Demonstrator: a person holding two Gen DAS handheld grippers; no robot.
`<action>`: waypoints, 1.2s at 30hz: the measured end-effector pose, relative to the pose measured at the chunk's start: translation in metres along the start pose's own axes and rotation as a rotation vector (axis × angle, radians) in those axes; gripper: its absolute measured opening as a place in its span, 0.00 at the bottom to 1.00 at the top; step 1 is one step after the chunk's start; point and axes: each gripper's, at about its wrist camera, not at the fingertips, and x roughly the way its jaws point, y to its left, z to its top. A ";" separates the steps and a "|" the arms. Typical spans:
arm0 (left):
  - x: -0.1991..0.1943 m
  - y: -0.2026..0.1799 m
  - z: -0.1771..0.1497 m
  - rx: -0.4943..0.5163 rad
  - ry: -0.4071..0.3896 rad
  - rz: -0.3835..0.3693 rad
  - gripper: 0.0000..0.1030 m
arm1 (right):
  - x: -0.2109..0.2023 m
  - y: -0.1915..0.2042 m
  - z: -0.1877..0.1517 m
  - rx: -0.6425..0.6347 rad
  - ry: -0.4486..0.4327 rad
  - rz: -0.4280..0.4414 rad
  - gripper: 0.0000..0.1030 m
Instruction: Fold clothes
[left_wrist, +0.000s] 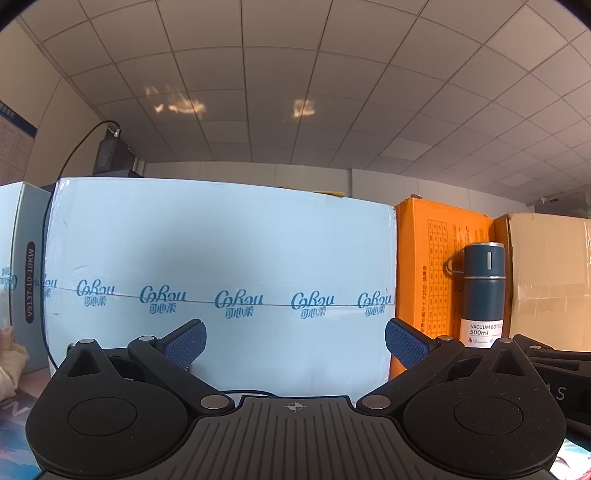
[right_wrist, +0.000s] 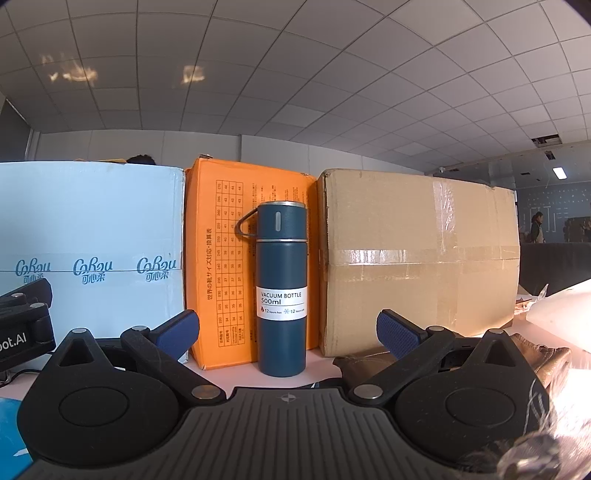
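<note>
Left gripper: my left gripper (left_wrist: 294, 343) is spread wide, nothing between its blue pads (left_wrist: 184, 345).
Right gripper: my right gripper (right_wrist: 288, 334) is also spread wide and holds nothing.
Writing on blue box: the pale blue box (left_wrist: 221, 266) carries a tape line with "Cobou" repeated, and Chinese characters under it.
Writing on bottle: the dark blue vacuum bottle (right_wrist: 282, 288) has a white label, "VACUUM BOTTLE 500ml".
Orange box: the orange box (right_wrist: 221, 258) shows a printed size table with Japanese text.
Brown carton: the brown carton (right_wrist: 417, 258) is taped, without readable writing.
Open room: the boxes stand in a row like a wall; only a narrow strip of pink worktop (right_wrist: 321, 373) is free before them.
Only in right view: a brown garment (right_wrist: 546, 362) lies low at the right, beside the gripper; also a white bag (right_wrist: 561, 306).
Only in left view: a black cable (left_wrist: 70, 162) and a box edge printed "V9137-10-10KW".
</note>
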 end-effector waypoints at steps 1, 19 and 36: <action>0.000 0.000 0.000 0.000 0.002 0.000 1.00 | 0.000 0.000 0.000 0.000 0.000 0.000 1.00; 0.001 0.000 -0.001 0.004 0.015 0.003 1.00 | -0.001 0.001 -0.002 -0.005 0.001 0.014 1.00; 0.001 0.001 -0.001 0.007 0.027 0.000 1.00 | -0.001 0.003 -0.002 -0.006 0.003 0.016 1.00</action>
